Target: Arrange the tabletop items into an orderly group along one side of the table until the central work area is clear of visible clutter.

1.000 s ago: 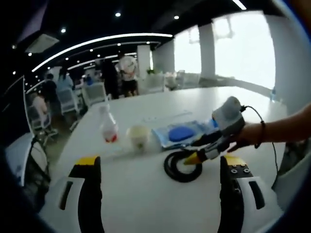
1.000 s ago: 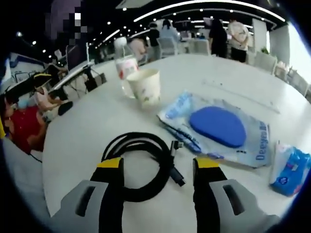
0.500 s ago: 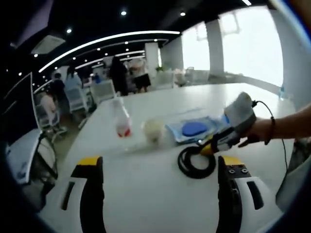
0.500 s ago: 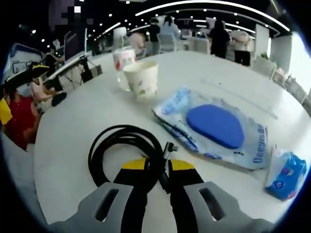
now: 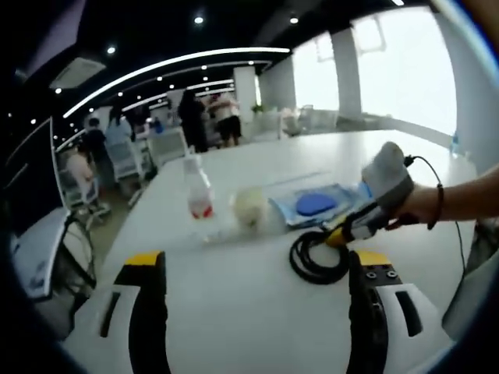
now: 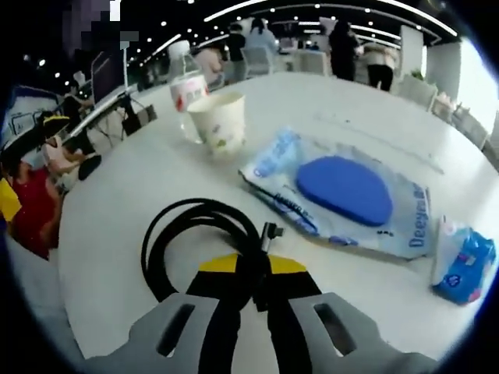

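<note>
- The coiled black cable (image 6: pixel 204 248) lies on the white table (image 6: pixel 117 202), nearest the person; the right hand-held gripper (image 6: pixel 249 269) has its jaws closed on the coil's near edge.
- Beyond the cable sit a blue pad in a clear packet (image 6: pixel 343 191), a small blue tissue pack (image 6: pixel 461 265), a paper cup (image 6: pixel 218 123) and a plastic bottle (image 6: pixel 185 97).
- The left hand-held gripper (image 5: pixel 253 269) hovers over bare table, jaws wide apart and holding nothing.
</note>
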A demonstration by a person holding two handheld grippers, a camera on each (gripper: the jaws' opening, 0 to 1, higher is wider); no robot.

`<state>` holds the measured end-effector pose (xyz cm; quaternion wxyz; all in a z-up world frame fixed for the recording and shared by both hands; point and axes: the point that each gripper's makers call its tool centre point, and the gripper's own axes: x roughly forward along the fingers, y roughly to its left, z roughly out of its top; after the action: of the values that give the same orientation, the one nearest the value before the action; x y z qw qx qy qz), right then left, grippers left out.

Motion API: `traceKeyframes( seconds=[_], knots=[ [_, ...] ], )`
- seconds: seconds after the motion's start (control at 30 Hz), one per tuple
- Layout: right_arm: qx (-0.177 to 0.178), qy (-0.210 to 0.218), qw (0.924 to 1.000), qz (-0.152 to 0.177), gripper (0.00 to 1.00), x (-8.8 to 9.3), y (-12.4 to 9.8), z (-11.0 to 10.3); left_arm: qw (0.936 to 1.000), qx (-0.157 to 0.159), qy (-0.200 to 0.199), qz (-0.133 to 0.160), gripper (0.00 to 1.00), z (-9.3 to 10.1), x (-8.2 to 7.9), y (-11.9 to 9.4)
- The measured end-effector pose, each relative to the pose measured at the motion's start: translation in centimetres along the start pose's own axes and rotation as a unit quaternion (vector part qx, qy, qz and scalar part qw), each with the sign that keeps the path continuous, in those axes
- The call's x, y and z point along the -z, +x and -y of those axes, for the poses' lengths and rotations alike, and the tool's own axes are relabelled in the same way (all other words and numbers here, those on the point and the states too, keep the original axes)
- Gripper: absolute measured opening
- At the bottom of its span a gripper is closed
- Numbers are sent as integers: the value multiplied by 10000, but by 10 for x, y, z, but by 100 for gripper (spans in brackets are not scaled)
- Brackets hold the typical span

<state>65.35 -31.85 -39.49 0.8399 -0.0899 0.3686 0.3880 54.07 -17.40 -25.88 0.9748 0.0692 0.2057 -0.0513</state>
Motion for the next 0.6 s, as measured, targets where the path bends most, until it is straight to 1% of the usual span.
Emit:
traceKeyframes(
  seconds=[0.1, 0.13, 0.2, 0.3, 0.4, 0.47, 0.6],
  knots=[
    [-62, 172, 9998, 6, 9, 2, -1, -3, 10000, -16, -22, 32, 94, -2, -1, -1],
    [-102, 311, 9995, 15, 9, 1, -2, -4, 10000, -17, -21, 34, 94, -2, -1, -2],
    [-177, 386, 9991, 75, 9, -1, -4, -7, 10000, -25, -4, 35, 94, -3, -1, -2],
    [-185, 316, 9992, 158, 9, -7, -9, -10, 10000, -14, 5, 57, 95, -2, -2, -1],
    [-313, 439, 9983, 223, 9, -12, -15, -15, 10000, 25, -9, 64, 95, 0, -2, -1],
    [-311, 365, 9984, 284, 9, -15, -22, -17, 9999, 82, -4, 107, 95, 3, -4, -1],
    [-325, 410, 9976, 464, 9, -25, -36, -17, 9997, 165, 104, 120, 97, 10, -6, -2]
  ],
)
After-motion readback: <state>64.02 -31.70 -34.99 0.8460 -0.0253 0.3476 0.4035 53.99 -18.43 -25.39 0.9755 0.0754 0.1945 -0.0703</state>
